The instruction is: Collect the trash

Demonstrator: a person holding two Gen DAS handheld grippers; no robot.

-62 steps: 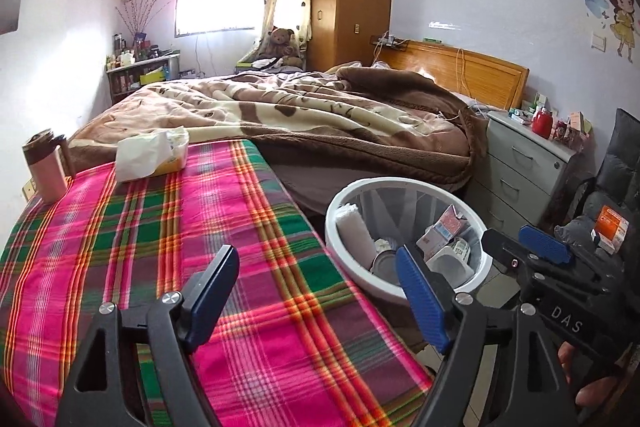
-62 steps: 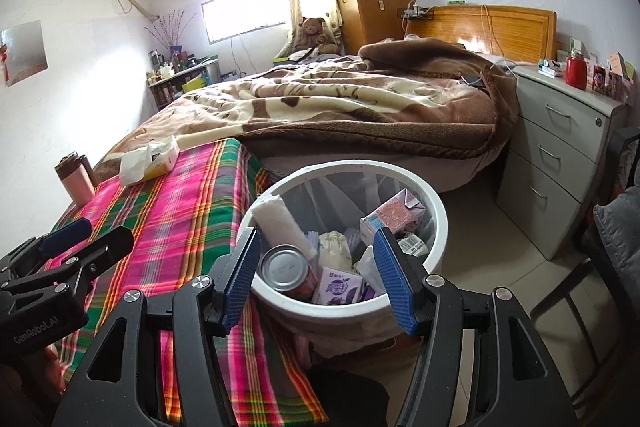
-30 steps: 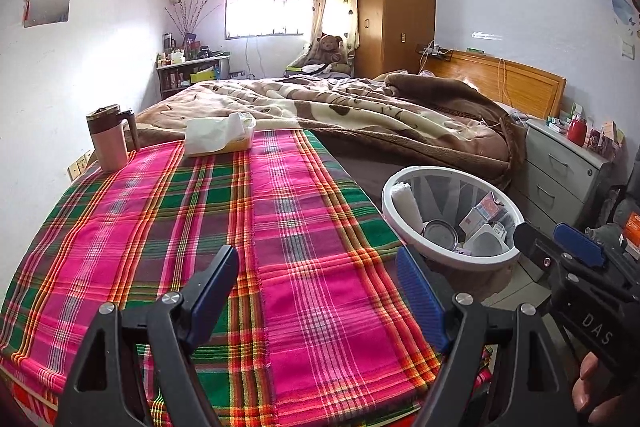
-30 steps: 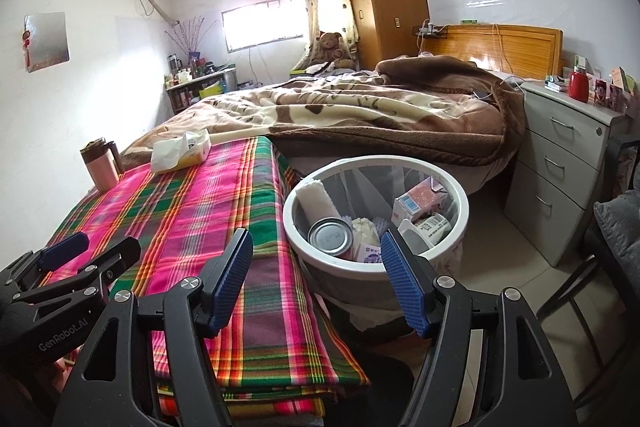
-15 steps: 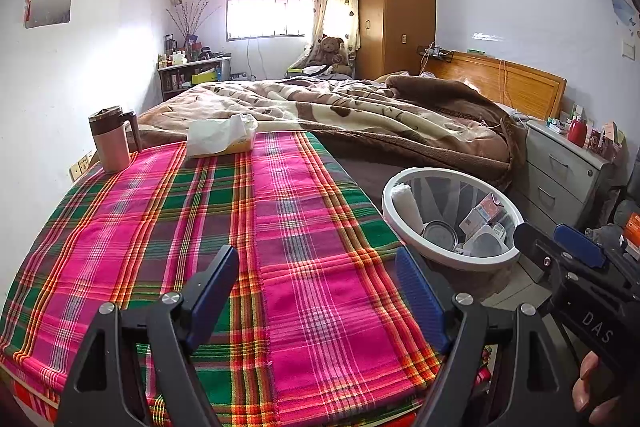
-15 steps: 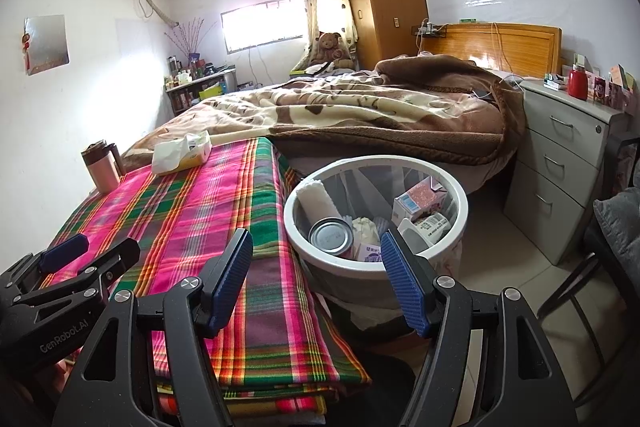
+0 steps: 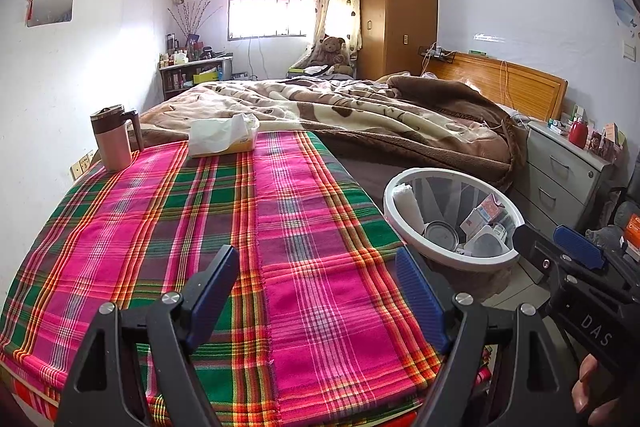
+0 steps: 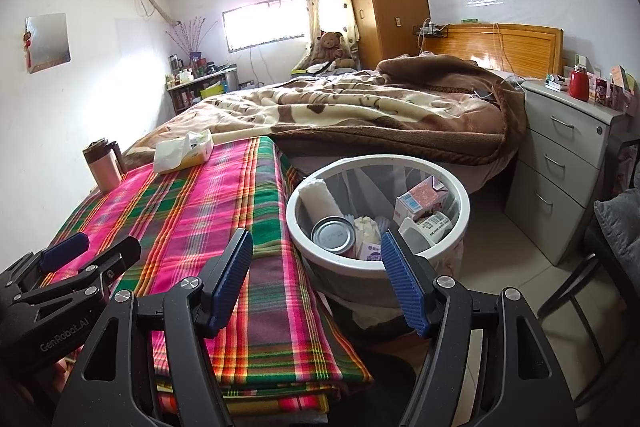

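A white round trash bin [image 8: 460, 195] stands on the floor to the right of the plaid-covered table [image 7: 200, 227]; it also shows in the left wrist view [image 7: 390, 203]. It holds a tin can [image 8: 333, 235], a pink carton [image 8: 420, 201], a white roll [image 8: 320, 199] and other scraps. My left gripper [image 7: 316, 291] is open and empty above the table's near edge. My right gripper [image 8: 316, 275] is open and empty, just before the bin's near rim.
A pink mug [image 7: 114, 143] and a tissue pack [image 7: 222, 137] sit at the table's far end. A bed with a brown blanket [image 7: 360, 123] lies behind. A grey drawer unit [image 8: 568, 163] stands right of the bin. A chair [image 8: 616, 227] is at far right.
Both grippers have drawn back from the bin and up, so more of the table shows. In the last half second almost nothing has moved.
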